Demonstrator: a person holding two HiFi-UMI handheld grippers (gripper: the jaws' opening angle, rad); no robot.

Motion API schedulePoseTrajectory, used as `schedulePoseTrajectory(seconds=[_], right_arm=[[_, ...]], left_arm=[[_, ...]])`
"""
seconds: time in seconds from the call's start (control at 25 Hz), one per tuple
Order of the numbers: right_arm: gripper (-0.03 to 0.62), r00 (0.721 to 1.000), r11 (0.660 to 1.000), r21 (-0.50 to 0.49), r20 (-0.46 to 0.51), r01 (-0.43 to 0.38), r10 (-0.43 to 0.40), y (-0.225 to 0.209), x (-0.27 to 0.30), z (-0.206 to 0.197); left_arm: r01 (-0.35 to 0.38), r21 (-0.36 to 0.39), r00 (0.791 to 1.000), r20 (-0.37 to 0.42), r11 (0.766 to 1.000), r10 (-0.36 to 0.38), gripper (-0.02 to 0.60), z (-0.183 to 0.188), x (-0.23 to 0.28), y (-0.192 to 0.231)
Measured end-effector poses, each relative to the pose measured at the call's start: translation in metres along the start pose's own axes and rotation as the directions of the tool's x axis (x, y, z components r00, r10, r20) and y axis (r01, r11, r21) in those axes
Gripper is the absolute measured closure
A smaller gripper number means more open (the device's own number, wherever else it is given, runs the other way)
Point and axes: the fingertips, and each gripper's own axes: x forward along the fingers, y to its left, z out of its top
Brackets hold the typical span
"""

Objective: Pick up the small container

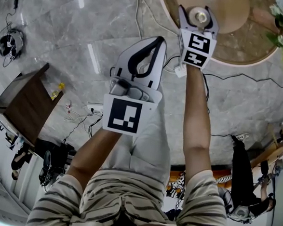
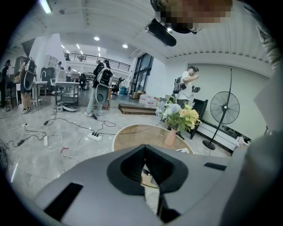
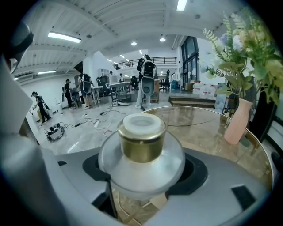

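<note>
Small container (image 3: 141, 145), frosted body with gold collar and white cap, sits upright between the jaws of the right gripper (image 1: 199, 13), both pads pressed against its sides, over the near edge of the round table (image 1: 243, 44). Right forearm (image 1: 197, 119) is stretched forward, gripper tilted downward. Left gripper (image 1: 159, 41) is held nearer the body over the floor, jaws together and empty.

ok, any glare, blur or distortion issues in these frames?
Right gripper view: small container sharp, soft glare on the glossy table, flowers at the edge blurred. Left gripper view: strong fisheye, dark vignette in the corners. Head view: floor streaked by light reflections.
</note>
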Motion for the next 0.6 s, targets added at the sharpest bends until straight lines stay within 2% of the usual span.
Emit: schedulePoseTrajectory(seconds=[0.2, 0.6], right_arm=[[0.254, 0.999, 1.000, 0.014, 0.039, -0.003, 0.003, 0.000, -0.029, 0.035], [0.253, 0.990, 1.000, 0.009, 0.140, -0.010, 0.008, 0.016, -0.143, 0.131]], left_arm=[[0.017, 0.009, 1.000, 0.025, 1.000, -0.017, 0.580, 0.027, -0.020, -0.008], [0.010, 0.032, 0.993, 0.120, 0.999, -0.014, 0.580, 0.094, -0.093, -0.020]])
